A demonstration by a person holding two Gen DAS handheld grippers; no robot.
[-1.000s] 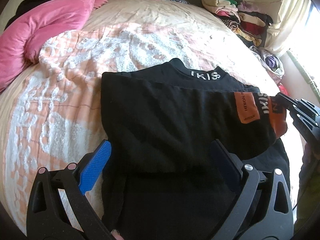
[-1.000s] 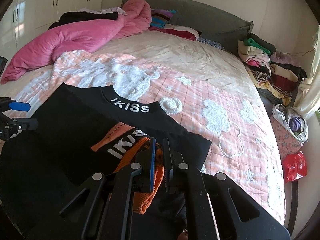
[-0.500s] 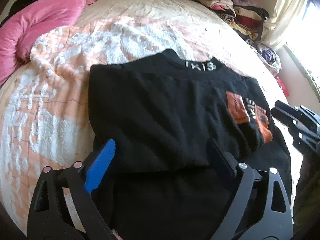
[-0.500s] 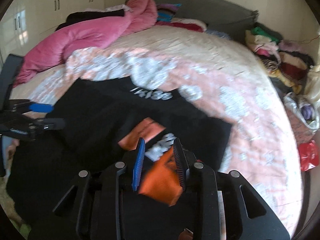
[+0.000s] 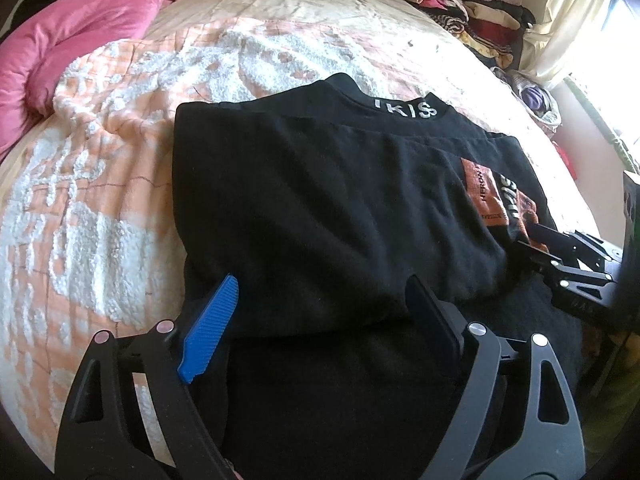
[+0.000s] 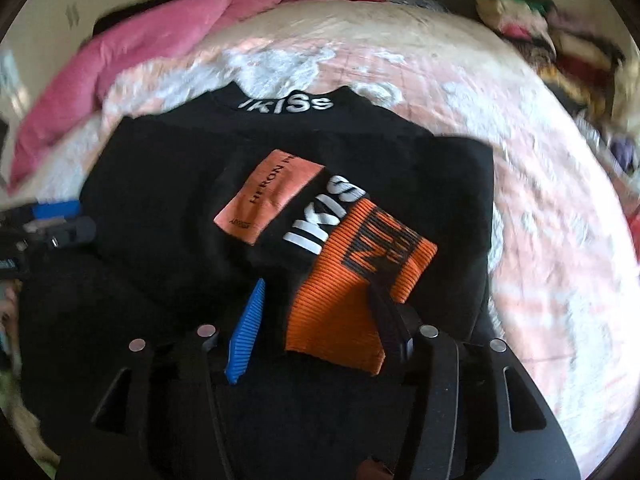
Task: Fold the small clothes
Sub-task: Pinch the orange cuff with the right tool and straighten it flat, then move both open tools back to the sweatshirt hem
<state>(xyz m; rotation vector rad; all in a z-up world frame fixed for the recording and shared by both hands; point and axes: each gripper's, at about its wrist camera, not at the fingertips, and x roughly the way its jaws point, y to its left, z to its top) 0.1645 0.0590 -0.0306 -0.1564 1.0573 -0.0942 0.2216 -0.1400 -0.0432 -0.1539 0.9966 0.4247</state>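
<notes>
1. Two grippers are over one black sweatshirt [image 5: 328,208] spread on the bed [image 5: 280,24]; collar w/ white lettering [image 6: 286,104] sits at the far edge, hem toward the grippers.
2. Right sleeve is laid across the sweatshirt's chest, its orange cuff [image 6: 356,300] resting on top. Prob. placed there so the body makes a tidy rectangle before the next fold.
3. Right gripper [image 6: 320,320]: jaws have just been opening, now apart. Cuff lies between them, but the blue pad stands clear of it, so nothing is clamped. Looks like a release onto the sweatshirt.
4. Right gripper pose: tipped steeply down at the cuff, close over the sweatshirt; its view is blurred.
5. Left gripper [image 5: 320,312]: jaws wide, having just been closing a little. They straddle the left side of the sweatshirt, where a folded layer's edge crosses the near part; no pinch that I can see.
6. Left pose: also angled steeply down, parked at the sweatshirt's near-left part, prob. ready to pin or catch that layer.
7. Pink duvet [image 5: 76,52] lies beyond the sweatshirt's left shoulder; clothes pile [image 5: 460,12] well beyond its right shoulder.
</notes>
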